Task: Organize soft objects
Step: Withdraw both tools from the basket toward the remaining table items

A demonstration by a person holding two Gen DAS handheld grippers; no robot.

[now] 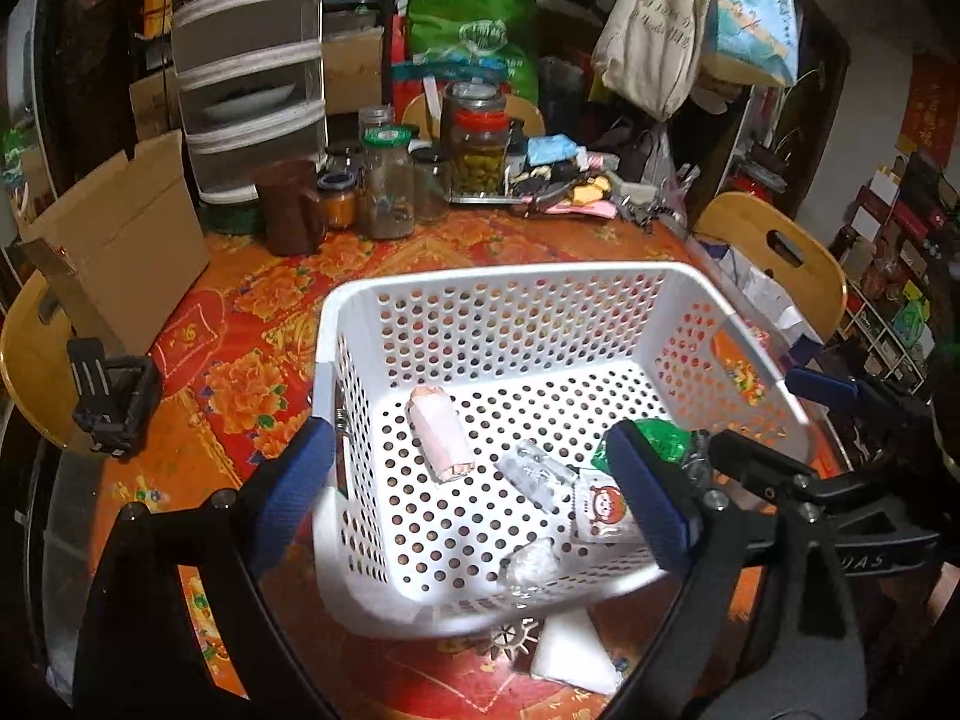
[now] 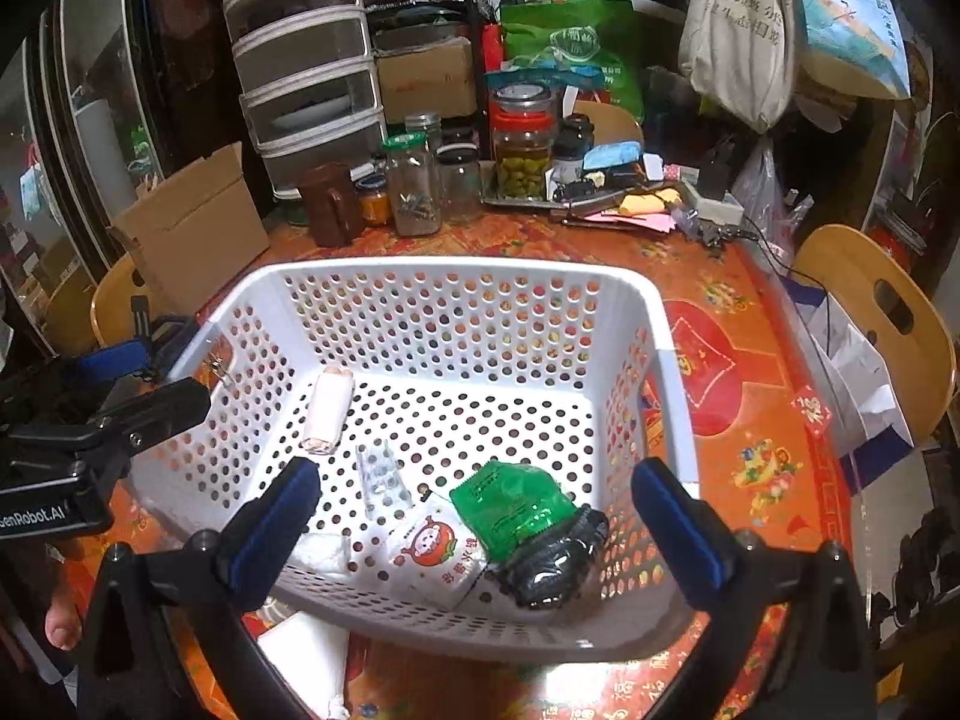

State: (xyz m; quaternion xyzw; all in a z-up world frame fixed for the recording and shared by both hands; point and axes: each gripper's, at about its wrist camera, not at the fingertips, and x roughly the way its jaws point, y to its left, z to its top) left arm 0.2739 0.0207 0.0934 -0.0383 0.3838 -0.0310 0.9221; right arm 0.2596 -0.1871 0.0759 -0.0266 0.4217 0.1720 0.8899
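A cardboard box (image 2: 192, 228) stands at the left edge of the tabletop (image 2: 750, 468), which carries a red and orange floral cloth; a brown mug (image 2: 329, 204) and a row of glass jars (image 2: 414, 186) stand behind, with a jar of green olives (image 2: 522, 144) further right.

The left gripper (image 1: 474, 486) is released, its blue-padded fingers (image 1: 294, 492) spread wide; the left finger lies outside the left wall of the white perforated basket (image 2: 456, 276), the right finger lies above the basket interior; nothing is held between them.

The basket sits at the tabletop centre and contains the soft objects, in this order:
- a pink-and-white roll (image 2: 327, 411) near the left wall;
- a clear plastic packet (image 2: 381, 477) just beside it;
- a white wad in clear wrap (image 1: 531, 567) near the front wall;
- a white sachet with a red cartoon print (image 2: 435, 555), its corner overlapping the next item;
- a green foil packet (image 2: 510, 507);
- a dark bundle in clear wrap (image 2: 552, 564), touching the green packet at the front right.

The right gripper (image 2: 480, 531) is likewise released; its fingers straddle the front of the basket, holding nothing.

A white pad (image 2: 306, 654) lies on the tabletop just in front of the basket; a wooden chair (image 2: 870, 300) stands at the right edge.
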